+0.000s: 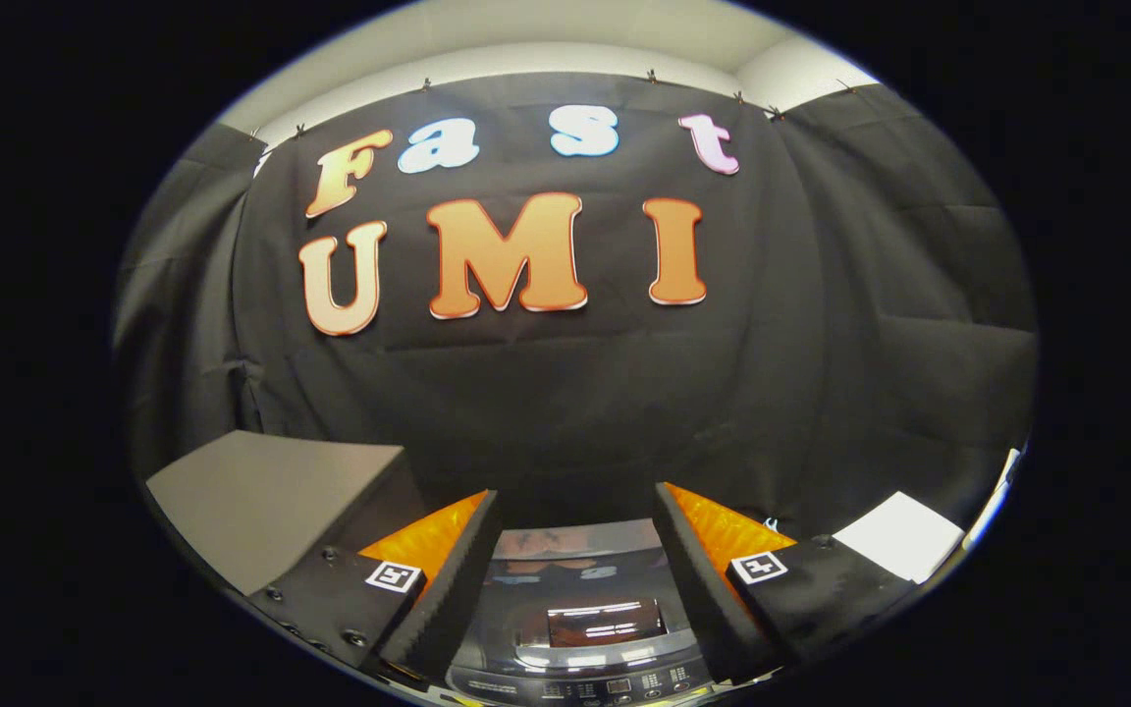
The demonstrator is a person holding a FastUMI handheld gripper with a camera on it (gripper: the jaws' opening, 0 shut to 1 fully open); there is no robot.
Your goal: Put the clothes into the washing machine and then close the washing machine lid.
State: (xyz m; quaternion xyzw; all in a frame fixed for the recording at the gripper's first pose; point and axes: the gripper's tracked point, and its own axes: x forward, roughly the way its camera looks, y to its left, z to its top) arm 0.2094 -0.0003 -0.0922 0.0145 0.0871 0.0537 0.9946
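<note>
My gripper (575,525) is open, its two fingers spread wide with nothing between them. Below and between the fingers lies the top of the washing machine (580,614). Its glossy dark lid (585,565) is down and mirrors the wall. A control panel (615,684) with small buttons and a display runs along the machine's near edge. No clothes are in sight.
A grey box-like surface (261,501) stands to the left of the left finger. A white flat object (904,535) sits to the right of the right finger. The black cloth wall (565,393) hangs close behind the machine.
</note>
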